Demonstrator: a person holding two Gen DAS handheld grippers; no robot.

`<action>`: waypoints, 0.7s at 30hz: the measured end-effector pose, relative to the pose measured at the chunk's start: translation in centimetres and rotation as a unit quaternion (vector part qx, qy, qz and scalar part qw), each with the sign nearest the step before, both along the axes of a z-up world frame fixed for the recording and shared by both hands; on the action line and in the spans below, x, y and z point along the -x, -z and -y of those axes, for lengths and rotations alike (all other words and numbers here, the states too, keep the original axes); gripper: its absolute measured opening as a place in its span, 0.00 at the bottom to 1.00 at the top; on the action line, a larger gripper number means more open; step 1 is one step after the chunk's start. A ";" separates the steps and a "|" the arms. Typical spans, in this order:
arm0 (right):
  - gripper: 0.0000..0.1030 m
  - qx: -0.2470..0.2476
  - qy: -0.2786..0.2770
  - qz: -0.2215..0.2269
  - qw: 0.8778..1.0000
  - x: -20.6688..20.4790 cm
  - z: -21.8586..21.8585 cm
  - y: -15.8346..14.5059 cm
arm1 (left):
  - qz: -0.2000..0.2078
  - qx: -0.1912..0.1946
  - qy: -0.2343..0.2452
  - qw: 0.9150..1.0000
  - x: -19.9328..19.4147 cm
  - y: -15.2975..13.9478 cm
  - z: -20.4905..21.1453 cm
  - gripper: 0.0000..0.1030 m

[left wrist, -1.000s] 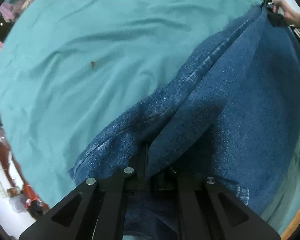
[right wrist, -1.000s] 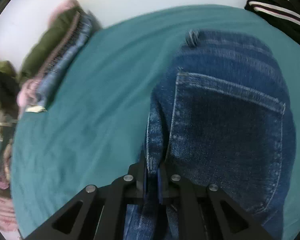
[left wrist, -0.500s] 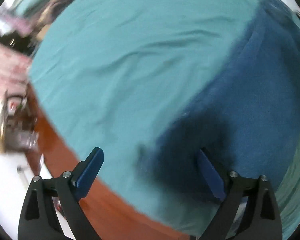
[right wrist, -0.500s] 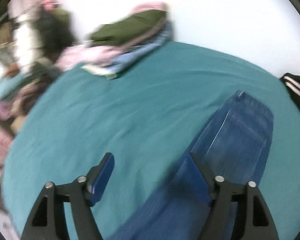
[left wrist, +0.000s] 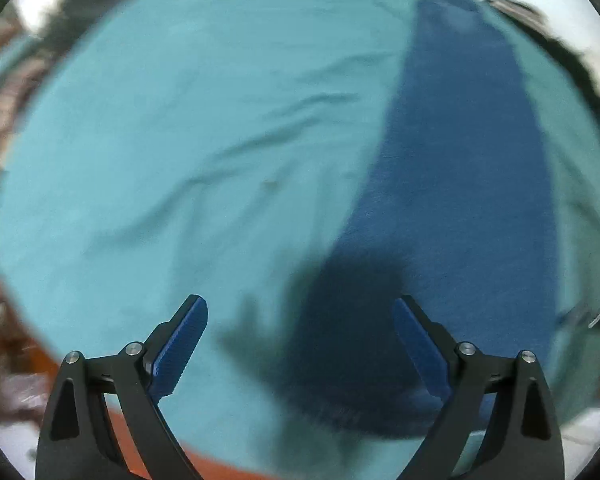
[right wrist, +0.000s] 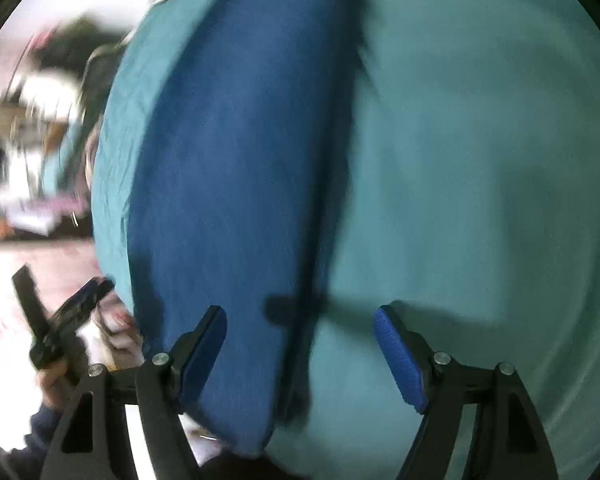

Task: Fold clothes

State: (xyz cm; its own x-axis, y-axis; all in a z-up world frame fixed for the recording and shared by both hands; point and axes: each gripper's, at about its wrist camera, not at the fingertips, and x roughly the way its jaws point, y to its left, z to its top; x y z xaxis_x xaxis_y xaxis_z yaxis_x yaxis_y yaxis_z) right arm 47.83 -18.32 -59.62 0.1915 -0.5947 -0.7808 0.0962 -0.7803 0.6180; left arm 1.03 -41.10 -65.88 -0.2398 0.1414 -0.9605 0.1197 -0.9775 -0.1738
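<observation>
Here, your left wrist view shows your left gripper [left wrist: 300,344] with fingers spread and holding nothing above the near end of the jeans [left wrist: 452,208], which lie as a long folded strip on the teal sheet [left wrist: 188,152] covering the counter, an orange-brown edge [left wrist: 140,448] showing below. From your right wrist view alone you see your left hand [right wrist: 54,376] gripping its tool beyond the counter's edge beside a blurred, cluttered room, while your right gripper [right wrist: 300,352] hovers with fingers wide apart over the jeans' long edge [right wrist: 236,160].
</observation>
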 end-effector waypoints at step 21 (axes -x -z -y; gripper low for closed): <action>0.06 0.068 0.201 0.054 0.976 -8.5 2.9 1.7 | 0.202 -0.401 0.004 0.894 -0.5 13.6 0.5 0.17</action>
